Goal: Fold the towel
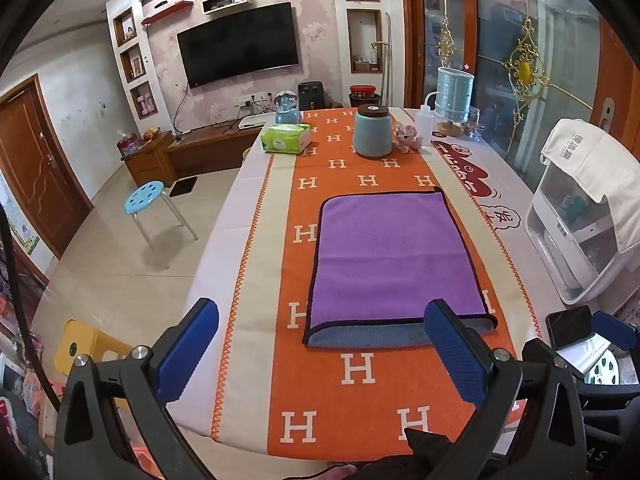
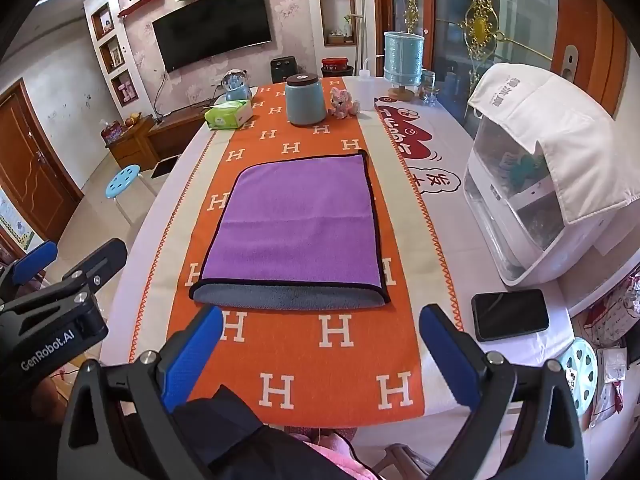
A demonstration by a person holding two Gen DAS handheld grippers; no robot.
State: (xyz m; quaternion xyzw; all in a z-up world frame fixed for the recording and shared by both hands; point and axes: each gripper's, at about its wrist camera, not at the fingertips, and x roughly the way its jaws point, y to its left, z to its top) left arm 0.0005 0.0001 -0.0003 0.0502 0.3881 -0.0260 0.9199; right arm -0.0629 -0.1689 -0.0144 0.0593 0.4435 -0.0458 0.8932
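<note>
A purple towel (image 1: 394, 256) with a dark hem lies flat on the orange H-patterned runner, folded over so its grey underside shows along the near edge. It also shows in the right wrist view (image 2: 296, 220). My left gripper (image 1: 322, 330) is open and empty, above the table's near edge, just short of the towel's near edge. My right gripper (image 2: 320, 336) is open and empty, a little nearer than the towel's near edge. The left gripper (image 2: 60, 268) also shows at the left of the right wrist view.
A black phone (image 2: 510, 314) lies right of the runner. A white appliance (image 2: 532, 184) under a cloth stands at the right edge. A teal jar (image 2: 306, 98), tissue pack (image 2: 228, 114), small pink toy (image 2: 344, 102) and squeeze bottle (image 2: 365, 88) stand at the far end.
</note>
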